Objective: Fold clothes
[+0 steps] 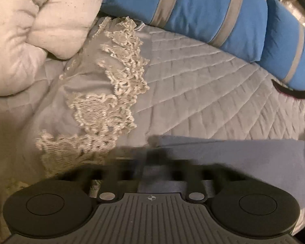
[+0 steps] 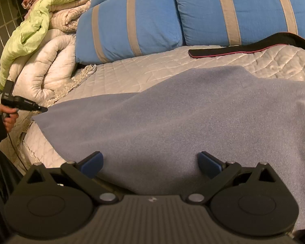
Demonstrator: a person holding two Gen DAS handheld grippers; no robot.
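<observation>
A blue-grey fleece cloth [image 2: 183, 111] is spread over the quilted bedspread [image 2: 132, 71], with one half lying on top of the rest. In the right wrist view, my left gripper [image 2: 43, 109] pinches the cloth's far left corner, with a person's hand [image 2: 9, 118] on its handle. In the left wrist view, that gripper [image 1: 146, 162] is blurred, its jaws together on the cloth [image 1: 233, 154] edge. My right gripper [image 2: 150, 160] is open above the cloth's near edge, and its blue pads [image 2: 93, 161] stand wide apart with the cloth lying between them.
Blue pillows with grey stripes [image 2: 132, 26] line the back of the bed. A rolled white duvet [image 2: 44, 65] and a pile of clothes with a green garment [image 2: 34, 24] sit at the left. Lace trim [image 1: 111, 85] edges the bedspread. A black band with pink edging [image 2: 233, 49] lies at the back right.
</observation>
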